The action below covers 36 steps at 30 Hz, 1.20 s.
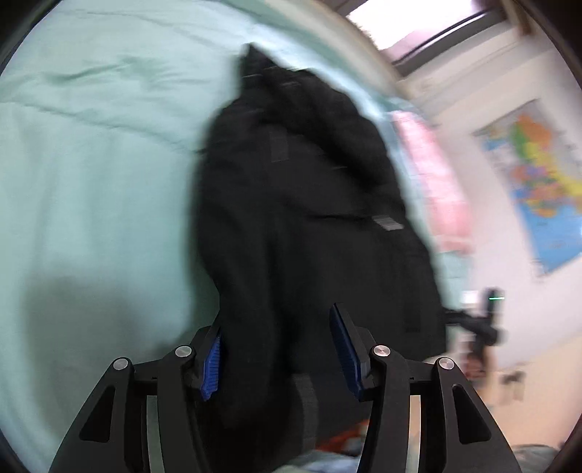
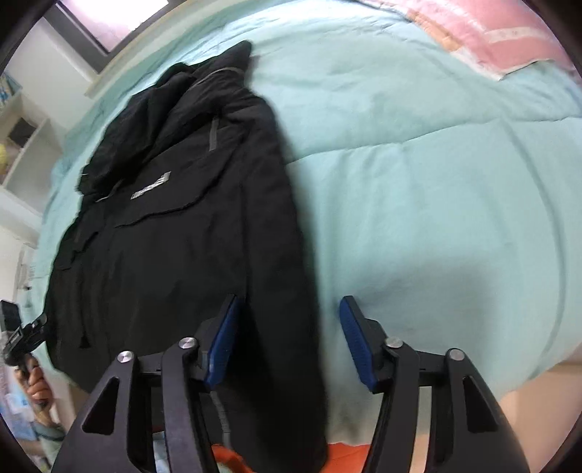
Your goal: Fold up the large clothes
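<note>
A large black jacket [image 1: 302,225] lies lengthwise on a mint green bed quilt [image 1: 94,174]. It also shows in the right wrist view [image 2: 174,233], with grey trim and a grey patch on the chest. My left gripper [image 1: 278,349] is open, its blue pads either side of the jacket's near sleeve. My right gripper [image 2: 287,338] is open too, and the jacket's other sleeve [image 2: 287,327] runs between its fingers, with quilt [image 2: 436,182] showing beside it. Whether either gripper touches the cloth I cannot tell. The left view is blurred.
A pink pillow [image 2: 502,32] lies at the bed's head. A map poster [image 1: 538,182] hangs on the wall. A window [image 1: 418,22] is beyond the bed, white shelves [image 2: 22,145] beside it. The other gripper and hand show at the left edge [image 2: 25,342]. Orange cloth [image 2: 232,458] lies below.
</note>
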Motion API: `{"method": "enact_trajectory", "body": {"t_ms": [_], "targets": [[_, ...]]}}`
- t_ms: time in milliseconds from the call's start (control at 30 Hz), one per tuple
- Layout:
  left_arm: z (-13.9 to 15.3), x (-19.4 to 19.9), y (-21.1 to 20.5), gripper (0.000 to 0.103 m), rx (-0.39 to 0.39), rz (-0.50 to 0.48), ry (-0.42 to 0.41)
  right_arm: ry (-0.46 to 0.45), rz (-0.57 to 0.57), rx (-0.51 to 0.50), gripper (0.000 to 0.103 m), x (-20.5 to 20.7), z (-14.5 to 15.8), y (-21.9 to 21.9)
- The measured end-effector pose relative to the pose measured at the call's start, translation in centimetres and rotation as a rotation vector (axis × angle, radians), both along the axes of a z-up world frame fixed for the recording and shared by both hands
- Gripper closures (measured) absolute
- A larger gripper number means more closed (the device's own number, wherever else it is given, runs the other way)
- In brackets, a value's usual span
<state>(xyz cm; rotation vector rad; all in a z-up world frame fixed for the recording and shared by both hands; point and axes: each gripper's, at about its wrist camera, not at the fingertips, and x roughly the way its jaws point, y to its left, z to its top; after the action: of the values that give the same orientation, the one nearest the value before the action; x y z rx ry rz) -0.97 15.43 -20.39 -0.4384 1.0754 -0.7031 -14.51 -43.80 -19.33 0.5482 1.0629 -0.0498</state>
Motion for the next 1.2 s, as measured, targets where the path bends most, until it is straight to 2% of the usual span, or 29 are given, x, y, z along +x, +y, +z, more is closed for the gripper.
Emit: {"method": "enact_trajectory", "body": {"t_ms": [33,100,133,167,200,300,367,500,533,567,600,667,767,933,1067,1200], "targets": [[0.8,-0.1,-0.4,0.05,-0.033,-0.014,-0.024,-0.006,0.011,0.02,0.062,0.1,0.2,0.4],[1.9,-0.2,-0.8,0.05,-0.102,-0.034,-0.051,-0.034,0.03,-0.052,0.062,0.0,1.6,2.0],[2.1,-0.2,-1.0,0.05,-0.145,-0.043,-0.056,-0.051,0.045,-0.047,0.062,-0.1,2.1,2.6],[2.3,-0.3,-1.1,0.05,-0.196,-0.055,-0.056,-0.091,0.072,0.019,0.062,-0.4,2.6,3.0],[2.2,-0.4,-1.3,0.05,-0.213,-0.06,-0.058,-0.106,0.082,0.048,0.062,-0.6,2.7,3.3],[0.8,-1.1,-2.0,0.05,-0.127,-0.056,-0.041,-0.062,0.092,0.06,0.062,-1.0,1.5,4.3],[-0.3,-1.9,-2.4,0.05,-0.075,-0.067,-0.015,-0.024,0.106,0.102,0.059,-1.9,-0.1,4.7],[-2.0,-3.8,-3.0,0.05,0.067,-0.074,-0.002,0.052,0.144,0.13,0.058,-3.4,-2.5,6.2],[-2.1,-3.7,-3.2,0.054,0.093,-0.059,-0.005,0.048,0.134,0.116,0.061,-3.4,-2.4,6.4],[-2.1,-3.5,-3.3,0.077,0.112,-0.045,-0.011,0.04,0.124,0.073,0.073,-3.3,-1.7,6.8],[-1.6,-3.3,-3.5,0.086,0.116,-0.04,-0.019,0.031,0.118,0.043,0.078,-3.1,-1.2,6.8],[0.4,-3.1,-3.0,0.089,0.086,-0.034,-0.081,-0.055,0.091,0.01,0.086,-2.9,1.9,6.6],[4.2,-2.8,-2.5,0.089,0.059,-0.017,-0.177,-0.156,0.056,-0.035,0.088,-2.0,6.6,5.9],[10.0,1.7,-1.4,0.089,-0.064,0.034,-0.282,-0.28,0.048,-0.024,0.088,2.7,12.6,4.7],[13.3,8.6,-2.5,0.089,-0.076,0.09,-0.326,-0.369,-0.004,-0.001,0.088,9.1,16.6,2.2],[14.5,16.4,-4.5,0.086,-0.037,0.153,-0.336,-0.397,-0.058,0.04,0.088,16.9,17.1,-0.8]]}}
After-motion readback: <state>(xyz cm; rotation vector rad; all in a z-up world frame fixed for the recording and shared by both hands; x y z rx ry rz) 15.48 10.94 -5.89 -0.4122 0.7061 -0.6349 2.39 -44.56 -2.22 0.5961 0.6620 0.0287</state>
